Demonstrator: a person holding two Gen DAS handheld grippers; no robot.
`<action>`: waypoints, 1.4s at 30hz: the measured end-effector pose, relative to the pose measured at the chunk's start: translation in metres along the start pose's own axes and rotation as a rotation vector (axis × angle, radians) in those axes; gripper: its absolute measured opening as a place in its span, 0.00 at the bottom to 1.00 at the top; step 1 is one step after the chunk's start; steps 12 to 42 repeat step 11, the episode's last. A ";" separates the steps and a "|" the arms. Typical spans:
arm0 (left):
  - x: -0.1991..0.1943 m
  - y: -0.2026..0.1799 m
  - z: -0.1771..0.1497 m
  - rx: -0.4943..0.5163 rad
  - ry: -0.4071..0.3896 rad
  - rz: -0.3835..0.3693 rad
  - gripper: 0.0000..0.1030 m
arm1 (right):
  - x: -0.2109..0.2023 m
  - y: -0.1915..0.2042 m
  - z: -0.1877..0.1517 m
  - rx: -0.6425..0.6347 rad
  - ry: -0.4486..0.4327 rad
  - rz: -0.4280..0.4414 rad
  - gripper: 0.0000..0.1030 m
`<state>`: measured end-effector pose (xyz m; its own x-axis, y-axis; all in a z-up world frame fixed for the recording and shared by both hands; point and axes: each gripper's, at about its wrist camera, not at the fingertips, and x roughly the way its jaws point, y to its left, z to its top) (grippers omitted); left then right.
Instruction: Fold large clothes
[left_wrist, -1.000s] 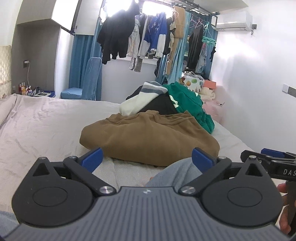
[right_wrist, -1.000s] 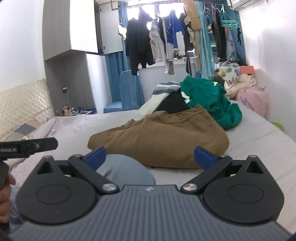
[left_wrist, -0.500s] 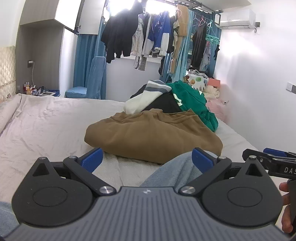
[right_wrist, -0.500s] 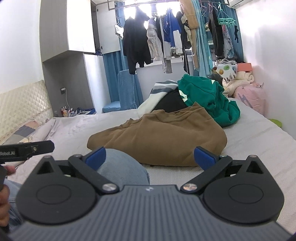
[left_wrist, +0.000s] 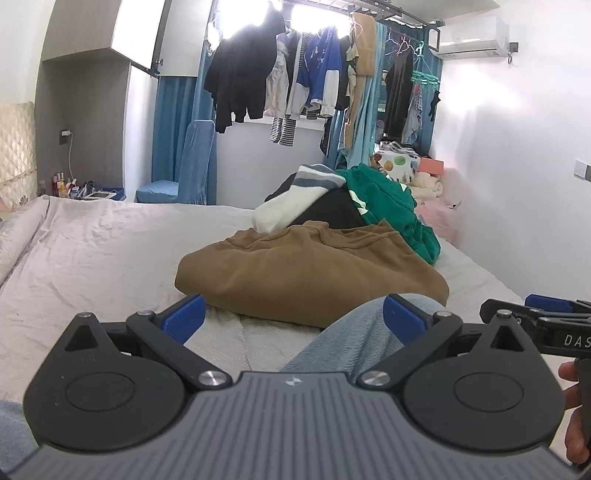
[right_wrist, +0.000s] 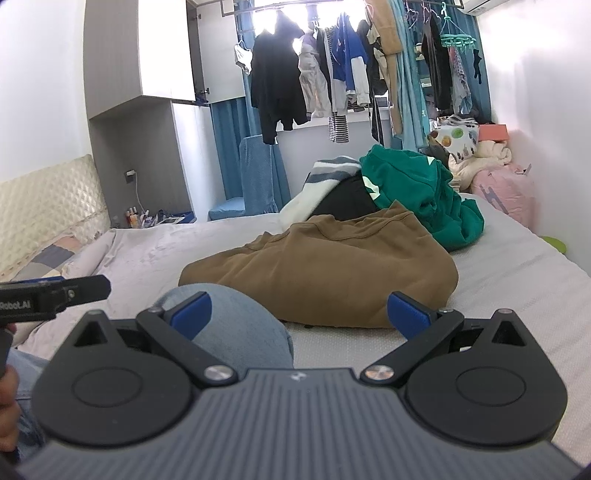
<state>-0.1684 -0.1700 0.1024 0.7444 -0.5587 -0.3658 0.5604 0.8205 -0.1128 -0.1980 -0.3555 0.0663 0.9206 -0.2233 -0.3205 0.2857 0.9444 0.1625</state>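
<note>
A brown sweatshirt (left_wrist: 310, 273) (right_wrist: 332, 269) lies crumpled on the bed in front of me. Behind it a heap holds a green garment (left_wrist: 388, 210) (right_wrist: 417, 192), a black one (left_wrist: 332, 212) and a white and grey striped one (left_wrist: 295, 195) (right_wrist: 317, 184). My left gripper (left_wrist: 293, 319) is open and empty, held short of the brown sweatshirt. My right gripper (right_wrist: 299, 314) is also open and empty, at about the same distance. A knee in blue jeans (left_wrist: 354, 343) (right_wrist: 236, 325) sits between the grippers and the clothes.
The bed sheet (left_wrist: 92, 251) stretches out to the left of the pile. Clothes hang on a rail (left_wrist: 303, 85) at the window. A blue covered chair (left_wrist: 192, 166) stands behind the bed. A white wall (left_wrist: 517, 184) runs close along the right edge of the bed.
Both grippers have tilted slightly, so the pile sits a little lower and nearer in view. They remain open and nothing has been grasped.
</note>
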 end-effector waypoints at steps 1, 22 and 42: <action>0.000 0.000 0.000 -0.004 0.002 -0.002 1.00 | 0.001 -0.002 0.001 0.002 0.000 0.001 1.00; -0.003 0.002 0.001 -0.009 0.002 0.001 1.00 | 0.000 -0.003 0.001 -0.004 -0.002 0.000 1.00; -0.003 0.002 0.001 -0.009 0.002 0.001 1.00 | 0.000 -0.003 0.001 -0.004 -0.002 0.000 1.00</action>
